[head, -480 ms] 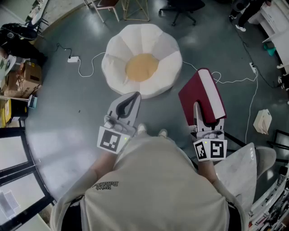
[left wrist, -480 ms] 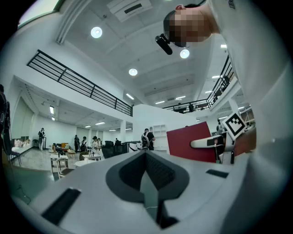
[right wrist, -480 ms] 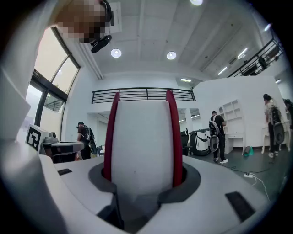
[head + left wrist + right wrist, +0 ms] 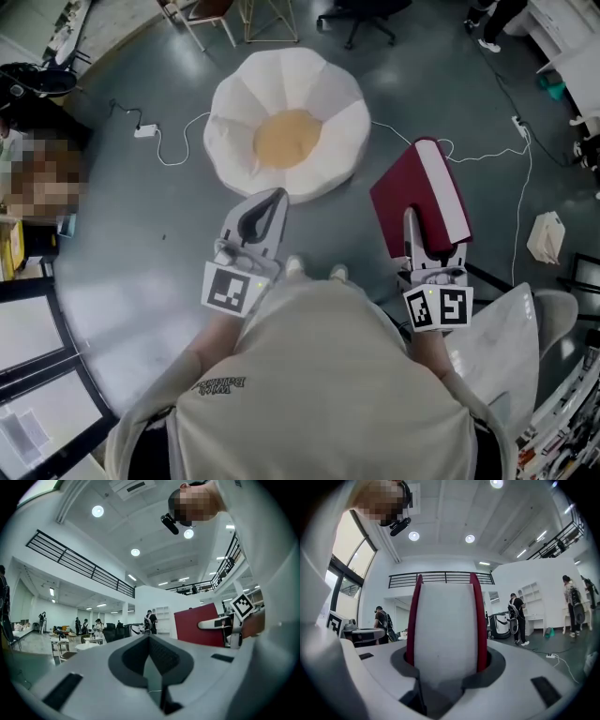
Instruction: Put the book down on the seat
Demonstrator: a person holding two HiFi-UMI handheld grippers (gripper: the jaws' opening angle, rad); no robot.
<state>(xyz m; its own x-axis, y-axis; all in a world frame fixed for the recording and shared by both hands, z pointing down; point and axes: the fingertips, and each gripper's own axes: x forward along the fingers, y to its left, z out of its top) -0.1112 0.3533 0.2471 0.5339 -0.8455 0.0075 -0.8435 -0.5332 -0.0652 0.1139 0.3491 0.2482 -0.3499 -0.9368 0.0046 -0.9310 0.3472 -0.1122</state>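
Held out before the body, the right gripper [image 4: 413, 227] clamps the red book [image 4: 429, 187] in the air, just right of the white seat [image 4: 234, 112]. The left gripper [image 4: 268, 208] points toward the seat, jaws together and empty.

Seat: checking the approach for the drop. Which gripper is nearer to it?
Left. The left gripper points at the seat, just short of its near edge. The right gripper, shut on the book, is farther off to the seat's right.

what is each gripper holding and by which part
The right gripper holds the red book by its near end, one jaw on each cover, pages facing the gripper. The left gripper is shut on nothing.
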